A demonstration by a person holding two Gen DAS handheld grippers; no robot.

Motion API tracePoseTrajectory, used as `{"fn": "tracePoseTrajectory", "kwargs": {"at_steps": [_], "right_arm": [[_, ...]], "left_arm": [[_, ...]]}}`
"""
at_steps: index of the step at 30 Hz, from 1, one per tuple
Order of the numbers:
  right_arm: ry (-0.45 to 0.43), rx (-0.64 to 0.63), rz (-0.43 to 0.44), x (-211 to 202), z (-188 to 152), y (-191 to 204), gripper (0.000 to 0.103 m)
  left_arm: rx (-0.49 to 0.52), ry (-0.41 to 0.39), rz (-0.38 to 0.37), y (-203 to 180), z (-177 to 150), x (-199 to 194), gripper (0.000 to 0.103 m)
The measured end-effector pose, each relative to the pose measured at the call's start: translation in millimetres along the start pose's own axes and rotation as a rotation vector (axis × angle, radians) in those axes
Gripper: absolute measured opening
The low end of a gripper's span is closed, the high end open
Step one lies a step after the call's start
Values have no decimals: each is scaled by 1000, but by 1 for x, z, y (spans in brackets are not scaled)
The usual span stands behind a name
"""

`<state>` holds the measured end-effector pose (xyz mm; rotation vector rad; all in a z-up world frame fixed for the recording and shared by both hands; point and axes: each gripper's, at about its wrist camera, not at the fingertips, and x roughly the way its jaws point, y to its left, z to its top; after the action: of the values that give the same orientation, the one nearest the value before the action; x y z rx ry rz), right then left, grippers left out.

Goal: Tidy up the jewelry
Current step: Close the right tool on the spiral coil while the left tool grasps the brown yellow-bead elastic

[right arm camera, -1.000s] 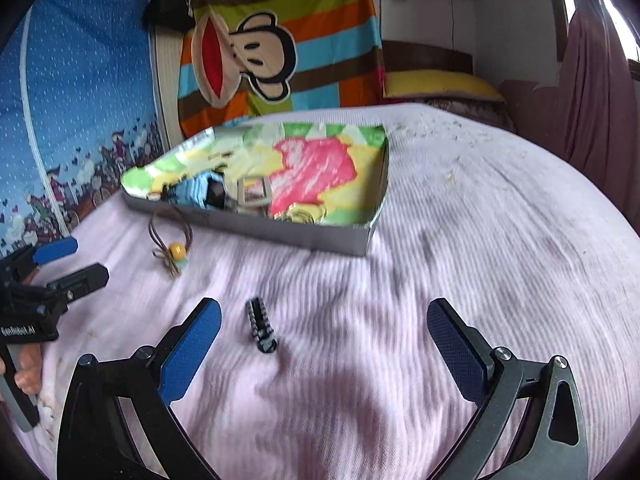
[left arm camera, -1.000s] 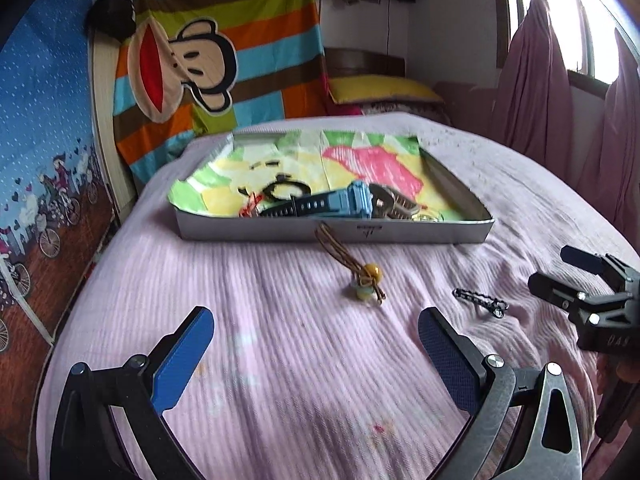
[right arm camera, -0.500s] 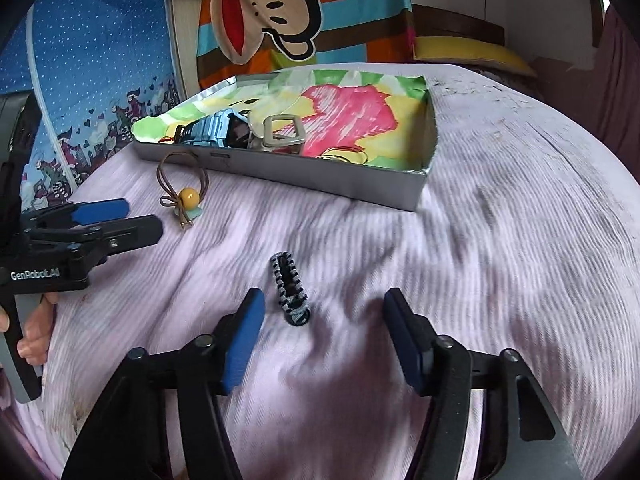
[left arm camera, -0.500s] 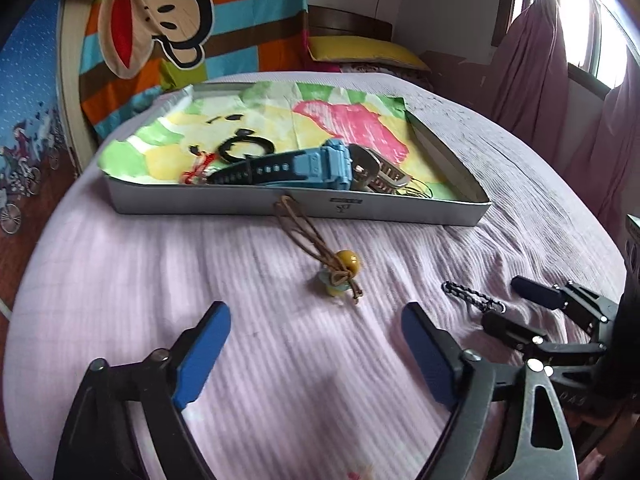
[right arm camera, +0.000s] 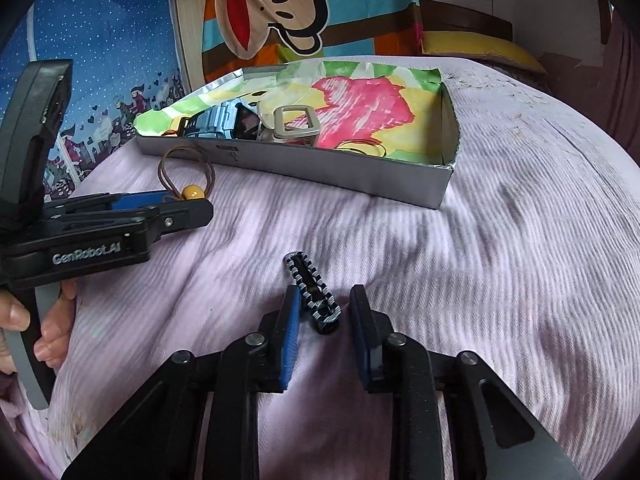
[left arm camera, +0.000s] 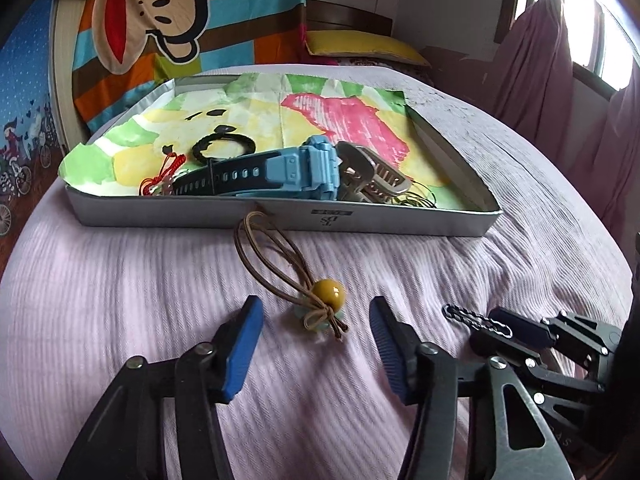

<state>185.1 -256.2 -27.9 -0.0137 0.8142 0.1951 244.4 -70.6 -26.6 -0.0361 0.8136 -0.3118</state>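
A brown cord loop with a yellow bead [left arm camera: 328, 293] lies on the lilac bedspread, just before the tray. My left gripper [left arm camera: 315, 309] is open, its blue pads on either side of the bead and knot, not touching them. A black-and-silver braided bracelet [right arm camera: 310, 280] lies on the spread to the right. My right gripper [right arm camera: 326, 295] straddles its near end, its jaws narrowed but still apart from it. The silver tray [left arm camera: 180, 216] holds a blue watch [left arm camera: 296, 168], a black ring [left arm camera: 224, 146], a red cord [left arm camera: 164, 176] and a silver buckle [left arm camera: 372, 172].
Colourful paper lines the tray [right arm camera: 340, 172]. A person's hand [right arm camera: 48, 332] holds the left gripper [right arm camera: 186, 205] at the left. A striped monkey-print cloth [left arm camera: 160, 12] hangs behind, a yellow pillow [left arm camera: 360, 46] lies beyond the tray, and pink curtains [left arm camera: 532, 64] hang at the right.
Both grippers have moved forward and down onto their items and narrowed. The left now brackets the bead; the right now brackets the bracelet's near end.
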Motion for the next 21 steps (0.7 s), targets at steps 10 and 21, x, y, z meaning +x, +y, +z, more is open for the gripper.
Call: {"fn": "tracePoseTrajectory", "kwargs": {"at_steps": [10,21], "right_arm": [[1,17,10,3,-1,1,19],[-13,4,19,6,-4,7,15]], "left_arm": [[-5,-19,24,3,-8,4,41],[2,-69,40,3,-19,-1,35]]}}
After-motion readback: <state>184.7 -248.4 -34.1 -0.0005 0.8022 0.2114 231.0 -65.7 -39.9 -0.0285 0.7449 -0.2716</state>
